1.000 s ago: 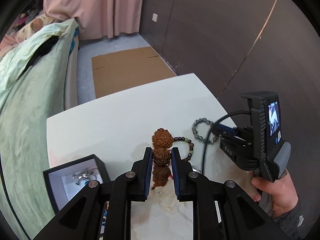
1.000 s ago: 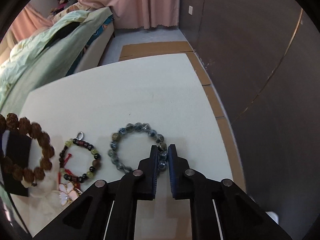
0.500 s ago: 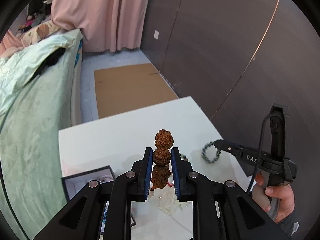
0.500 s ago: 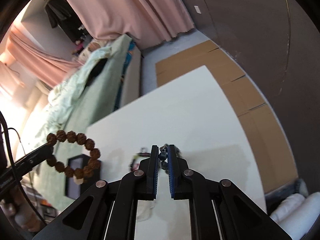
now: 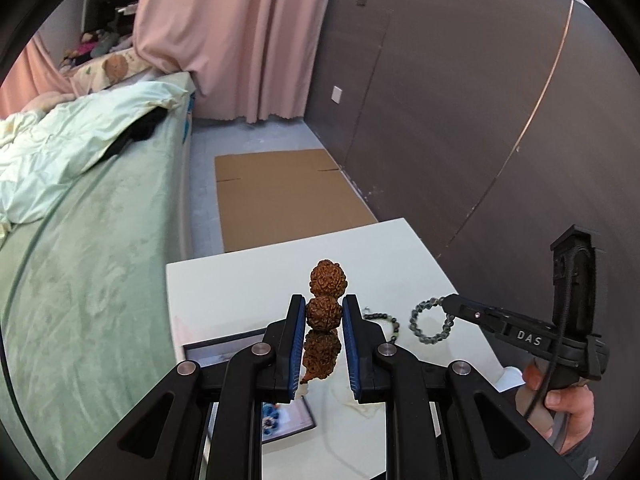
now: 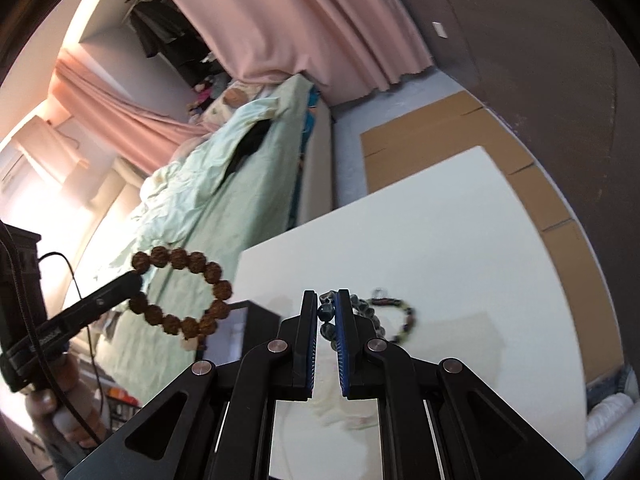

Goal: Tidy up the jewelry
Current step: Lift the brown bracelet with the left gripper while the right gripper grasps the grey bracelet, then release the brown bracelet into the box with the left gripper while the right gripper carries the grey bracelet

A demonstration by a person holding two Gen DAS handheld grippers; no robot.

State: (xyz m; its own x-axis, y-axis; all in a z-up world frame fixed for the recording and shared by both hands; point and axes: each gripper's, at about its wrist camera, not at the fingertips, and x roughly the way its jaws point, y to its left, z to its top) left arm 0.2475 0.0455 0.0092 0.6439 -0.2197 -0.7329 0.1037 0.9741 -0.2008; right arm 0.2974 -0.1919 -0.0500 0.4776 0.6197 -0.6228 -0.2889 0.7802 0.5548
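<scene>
The left gripper [image 5: 323, 312] hides most of the open box [image 5: 224, 354]; what lies inside the box cannot be told.

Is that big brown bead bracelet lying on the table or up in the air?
In the air. The brown bead bracelet hangs from the left gripper, shut on one bead, clear of the white table.
</scene>
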